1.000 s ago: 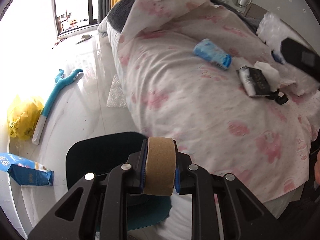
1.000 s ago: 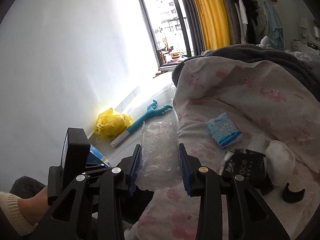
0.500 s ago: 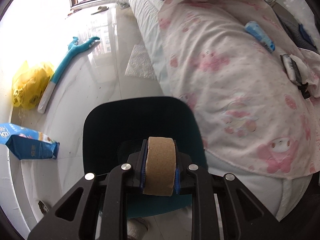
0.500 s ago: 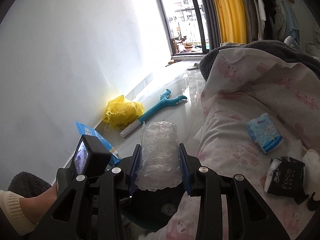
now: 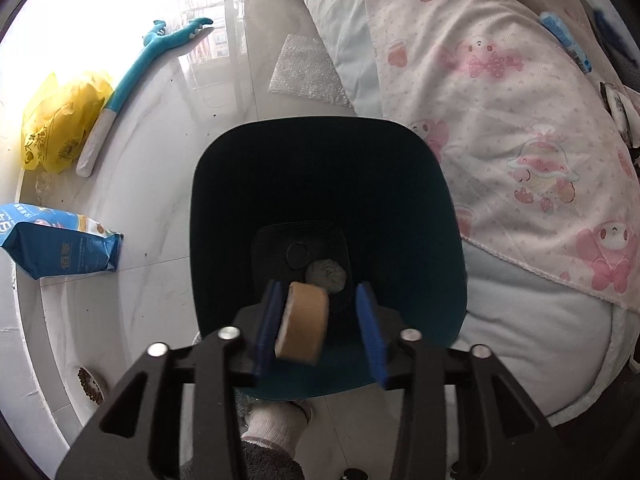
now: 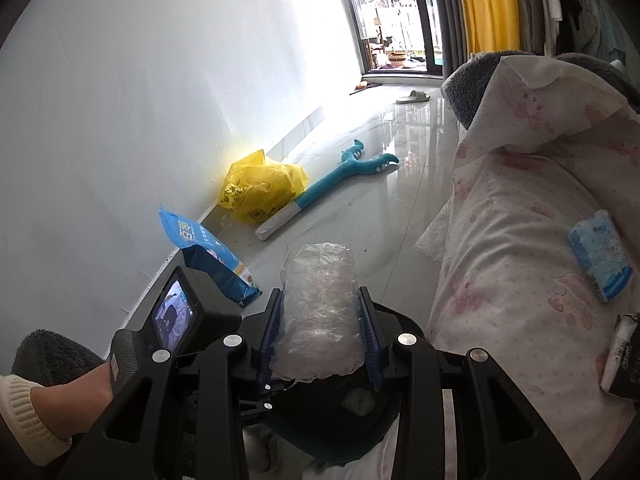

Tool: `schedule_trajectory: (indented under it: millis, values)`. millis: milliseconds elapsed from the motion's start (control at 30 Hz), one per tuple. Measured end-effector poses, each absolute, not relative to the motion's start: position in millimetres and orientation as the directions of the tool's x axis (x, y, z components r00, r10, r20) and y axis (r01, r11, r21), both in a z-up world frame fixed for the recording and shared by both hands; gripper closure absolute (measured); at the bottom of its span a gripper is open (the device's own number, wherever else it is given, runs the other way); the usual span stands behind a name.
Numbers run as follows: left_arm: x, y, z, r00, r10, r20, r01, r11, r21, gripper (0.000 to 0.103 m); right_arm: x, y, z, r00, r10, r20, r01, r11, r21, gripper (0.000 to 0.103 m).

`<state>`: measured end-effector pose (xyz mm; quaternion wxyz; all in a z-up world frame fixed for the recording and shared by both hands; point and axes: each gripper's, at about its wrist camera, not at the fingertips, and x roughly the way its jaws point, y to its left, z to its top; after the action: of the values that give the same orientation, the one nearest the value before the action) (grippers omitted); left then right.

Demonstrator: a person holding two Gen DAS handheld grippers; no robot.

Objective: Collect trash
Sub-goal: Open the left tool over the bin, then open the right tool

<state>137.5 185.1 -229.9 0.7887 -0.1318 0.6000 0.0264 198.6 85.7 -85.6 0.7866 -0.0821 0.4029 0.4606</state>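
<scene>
My left gripper points down into a dark teal bin on the floor. Its jaws are opening. A brown cardboard roll sits between them, leaning on the left pad and clear of the right one. A grey wad lies on the bin's bottom. In the right wrist view, my right gripper is shut on a crumpled bundle of clear plastic wrap, just above the bin. The left gripper's body and the hand holding it show at the lower left.
A yellow bag, a blue snack bag and a teal toy stick lie along the wall. A bubble-wrap sheet lies by the bed. A blue tissue pack rests on the pink blanket. A socked foot stands below the bin.
The left gripper swung from over the bed down over the bin, and its jaws parted from the cardboard roll. The right gripper moved toward the bin, still clamping the plastic bundle.
</scene>
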Motion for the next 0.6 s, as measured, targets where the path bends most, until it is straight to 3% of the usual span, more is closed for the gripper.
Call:
schedule_trajectory:
  millis: [300,600]
  values:
    - [122,210,-211,0.333,-0.094,-0.938,-0.22,0.96,-0.174,0.036,197,116,-116,0.201,0.608,-0.768,-0.782,0.572,0.248,0.066]
    - [106,235,-183,0.43,-0.067,-0.9,-0.239,0.953,-0.185,0.025,197,141,-162,0.141,0.53,-0.836,-0.764,0.595,0.248,0.066]
